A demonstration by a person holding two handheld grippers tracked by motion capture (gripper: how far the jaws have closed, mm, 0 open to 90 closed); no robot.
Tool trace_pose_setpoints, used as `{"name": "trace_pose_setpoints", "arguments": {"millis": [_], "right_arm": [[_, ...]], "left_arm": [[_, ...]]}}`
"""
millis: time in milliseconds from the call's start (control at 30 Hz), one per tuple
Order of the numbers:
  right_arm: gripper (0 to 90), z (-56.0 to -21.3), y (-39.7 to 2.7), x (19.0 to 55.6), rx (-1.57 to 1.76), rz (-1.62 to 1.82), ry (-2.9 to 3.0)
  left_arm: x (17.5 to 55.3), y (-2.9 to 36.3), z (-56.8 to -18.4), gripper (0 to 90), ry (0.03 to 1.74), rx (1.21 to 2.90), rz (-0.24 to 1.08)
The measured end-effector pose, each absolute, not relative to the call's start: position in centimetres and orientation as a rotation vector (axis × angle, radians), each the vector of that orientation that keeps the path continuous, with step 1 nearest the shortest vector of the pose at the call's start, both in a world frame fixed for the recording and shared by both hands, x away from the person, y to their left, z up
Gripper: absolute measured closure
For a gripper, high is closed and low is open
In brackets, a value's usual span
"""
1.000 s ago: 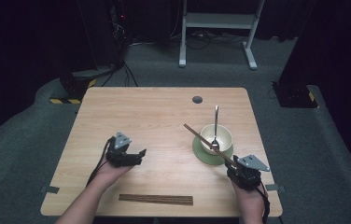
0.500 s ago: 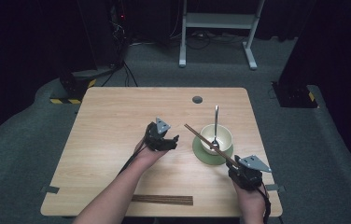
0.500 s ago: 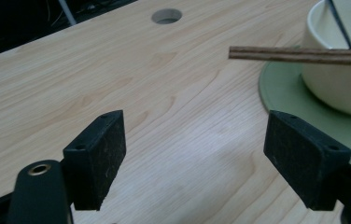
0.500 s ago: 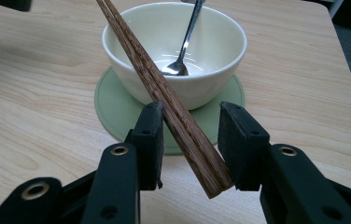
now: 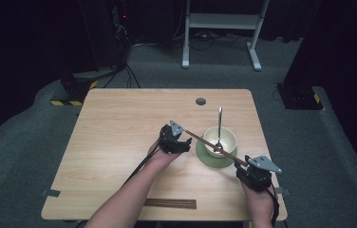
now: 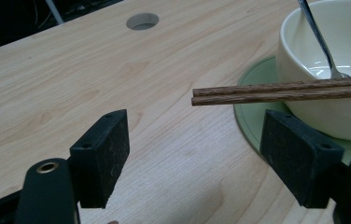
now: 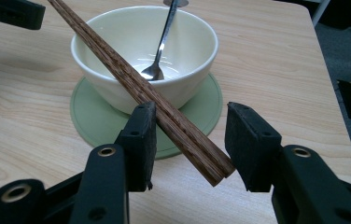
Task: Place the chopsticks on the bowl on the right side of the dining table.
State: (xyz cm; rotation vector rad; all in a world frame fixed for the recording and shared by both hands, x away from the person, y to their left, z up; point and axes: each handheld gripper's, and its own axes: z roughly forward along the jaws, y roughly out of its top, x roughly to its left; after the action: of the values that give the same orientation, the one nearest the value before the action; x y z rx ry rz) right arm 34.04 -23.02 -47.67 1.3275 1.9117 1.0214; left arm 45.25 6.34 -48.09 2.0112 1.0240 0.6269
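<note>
Pair of wooden chopsticks [image 5: 214,144] lies across the rim of the cream bowl [image 5: 220,141], slanting from near the left gripper [image 5: 182,145] down to the right gripper [image 5: 243,167]. Bowl sits on a green saucer [image 5: 204,158] right of table centre, with a metal spoon [image 5: 219,126] leaning in it.

Right gripper: jaws have just been opening. In the right gripper view the chopsticks [image 7: 164,112] rest against the left pad, the right pad stands off with a gap, so no clamp; near ends hang between the jaws. Bowl [image 7: 173,65], saucer [image 7: 89,116] and spoon [image 7: 162,46] sit just beyond.

Left gripper: jaws apart, have just been closing a little. In the left gripper view the chopstick tips [image 6: 276,91] hang in the air ahead of and above the pads, touching neither.

A second pair of chopsticks [image 5: 170,203] lies flat near the front edge of the table [image 5: 119,118], well apart from both grippers. Table has a round hole [image 5: 200,101] near the far edge.
</note>
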Motion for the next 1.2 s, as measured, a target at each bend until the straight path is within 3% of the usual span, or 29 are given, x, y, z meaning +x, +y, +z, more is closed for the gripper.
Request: {"name": "trace_pose_setpoints", "arguments": {"millis": [800, 1200], "right_arm": [[42.4, -47.5, -23.9, 34.7, 1.321, 0.977, 1.887], [38.4, -47.7, -23.9, 33.0, 1.347, 0.935, 1.86]], "left_arm": [[44.6, 5.5, -48.0, 30.7, 0.981, 1.992, 0.6], [44.5, 5.6, -47.8, 31.6, 0.968, 1.972, 0.58]]}}
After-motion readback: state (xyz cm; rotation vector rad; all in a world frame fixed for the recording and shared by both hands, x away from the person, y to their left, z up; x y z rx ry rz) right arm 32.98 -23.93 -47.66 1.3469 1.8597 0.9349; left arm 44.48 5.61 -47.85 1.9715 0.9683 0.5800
